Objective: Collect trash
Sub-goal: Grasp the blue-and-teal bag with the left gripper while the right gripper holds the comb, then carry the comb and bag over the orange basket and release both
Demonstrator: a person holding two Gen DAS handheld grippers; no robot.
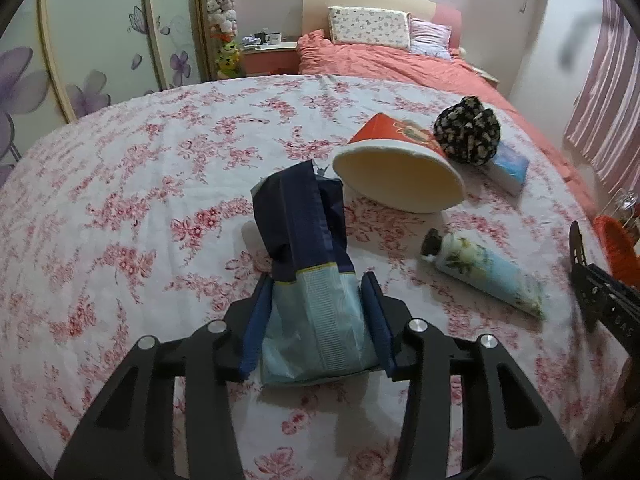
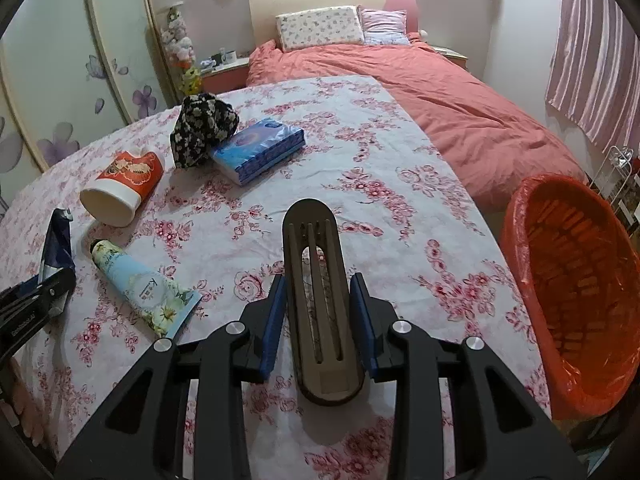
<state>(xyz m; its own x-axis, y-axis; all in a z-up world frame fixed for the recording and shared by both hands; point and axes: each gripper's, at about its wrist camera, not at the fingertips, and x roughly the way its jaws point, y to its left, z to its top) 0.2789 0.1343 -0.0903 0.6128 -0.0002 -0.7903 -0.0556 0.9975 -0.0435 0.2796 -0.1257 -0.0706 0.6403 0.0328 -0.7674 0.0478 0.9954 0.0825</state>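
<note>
My left gripper (image 1: 318,284) is shut on a crumpled blue wrapper (image 1: 308,264), dark blue at the top and light blue at the bottom, just above the floral tablecloth. The wrapper also shows at the left edge of the right wrist view (image 2: 58,244). My right gripper (image 2: 318,284) is shut on a brown slotted oval holder (image 2: 320,300). An orange-lined trash basket (image 2: 576,292) stands right of the table. A tipped red paper cup (image 1: 394,164) and a cream tube (image 1: 484,276) lie on the table.
A black floral cloth (image 2: 204,128) and a blue tissue pack (image 2: 260,152) lie at the far side of the table (image 2: 400,184). A bed with a red cover (image 2: 460,120) stands behind. A wardrobe (image 1: 100,40) is at the left.
</note>
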